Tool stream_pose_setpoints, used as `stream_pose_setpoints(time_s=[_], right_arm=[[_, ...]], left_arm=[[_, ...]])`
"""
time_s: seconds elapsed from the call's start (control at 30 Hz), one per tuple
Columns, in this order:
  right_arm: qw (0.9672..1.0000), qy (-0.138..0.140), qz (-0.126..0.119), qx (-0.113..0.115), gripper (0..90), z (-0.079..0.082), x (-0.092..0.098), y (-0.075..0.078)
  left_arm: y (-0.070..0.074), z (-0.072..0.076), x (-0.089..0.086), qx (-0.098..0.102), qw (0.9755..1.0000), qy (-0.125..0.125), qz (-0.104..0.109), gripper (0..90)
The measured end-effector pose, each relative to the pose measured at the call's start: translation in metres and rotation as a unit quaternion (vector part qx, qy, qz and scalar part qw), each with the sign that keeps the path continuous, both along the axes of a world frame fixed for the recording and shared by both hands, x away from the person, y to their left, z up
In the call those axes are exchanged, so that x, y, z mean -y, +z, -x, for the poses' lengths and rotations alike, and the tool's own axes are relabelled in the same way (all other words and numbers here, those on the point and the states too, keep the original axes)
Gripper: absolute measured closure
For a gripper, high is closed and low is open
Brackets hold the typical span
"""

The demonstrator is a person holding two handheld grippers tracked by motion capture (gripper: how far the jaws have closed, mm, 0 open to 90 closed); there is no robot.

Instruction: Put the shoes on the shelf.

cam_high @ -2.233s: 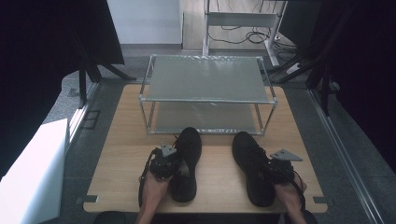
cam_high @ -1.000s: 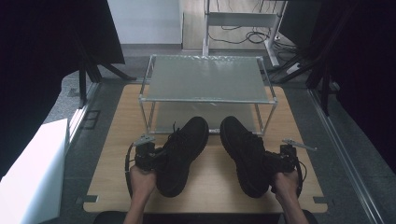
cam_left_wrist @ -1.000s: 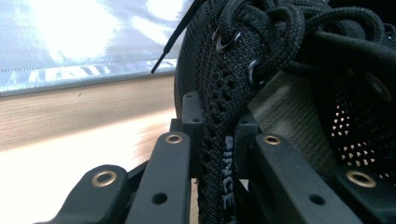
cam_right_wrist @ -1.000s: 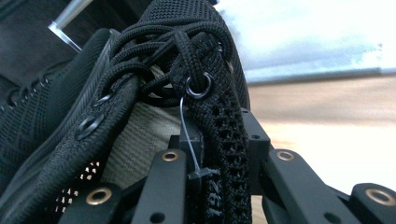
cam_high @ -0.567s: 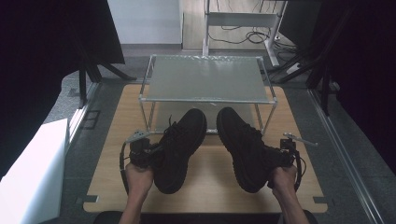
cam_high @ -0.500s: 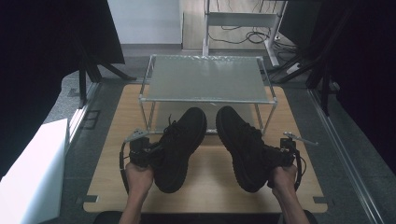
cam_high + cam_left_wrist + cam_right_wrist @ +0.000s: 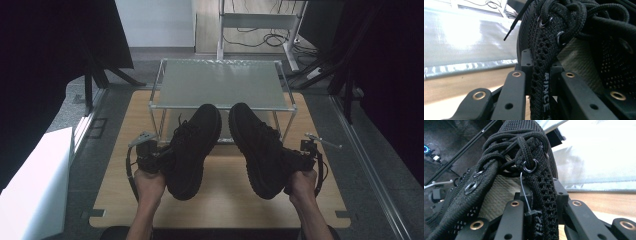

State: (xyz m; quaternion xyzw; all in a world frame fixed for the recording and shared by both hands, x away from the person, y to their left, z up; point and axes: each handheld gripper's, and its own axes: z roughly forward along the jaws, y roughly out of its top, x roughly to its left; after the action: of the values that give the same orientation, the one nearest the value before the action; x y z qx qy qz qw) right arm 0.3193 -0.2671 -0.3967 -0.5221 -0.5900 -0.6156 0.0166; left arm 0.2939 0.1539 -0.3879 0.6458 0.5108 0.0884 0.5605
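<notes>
Dark screens and cable-strewn floor ring a wooden table (image 7: 220,200) in the high view, with a two-tier metal rack (image 7: 220,82) standing at its far half. Just in front of the rack, the left gripper (image 7: 155,157) holds the left black shoe (image 7: 192,150) by its collar, toe pointing toward the rack's front edge and lifted off the wood. To the right of it, equally near the rack, the right gripper (image 7: 295,160) holds the right black shoe (image 7: 260,147) the same way; the two toes almost meet below the rack's top shelf.

From the left gripper view, the jaws are pinched tight on the left shoe's knit collar edge (image 7: 540,82), laces above, the rack's pale shelf (image 7: 461,47) behind.

From the right gripper view, the jaws clamp the right shoe's collar edge (image 7: 541,202) beside a plastic tag, the rack's shelf (image 7: 599,165) beyond.
</notes>
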Motion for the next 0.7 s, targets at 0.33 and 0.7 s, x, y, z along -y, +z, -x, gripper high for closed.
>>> stream_pose_setpoints(time_s=[0.33,0.7], right_arm=[[0.9998,-0.013,-0.014,0.0,76.4,-0.018,-0.011,0.019],[0.9994,-0.03,-0.012,0.008,76.4,-0.042,-0.018,0.038]], left_arm=[[0.015,-0.015,0.003,0.007,0.9997,0.017,0.017,80.0],[0.03,-0.036,0.009,0.01,0.9991,0.038,0.014,79.4]])
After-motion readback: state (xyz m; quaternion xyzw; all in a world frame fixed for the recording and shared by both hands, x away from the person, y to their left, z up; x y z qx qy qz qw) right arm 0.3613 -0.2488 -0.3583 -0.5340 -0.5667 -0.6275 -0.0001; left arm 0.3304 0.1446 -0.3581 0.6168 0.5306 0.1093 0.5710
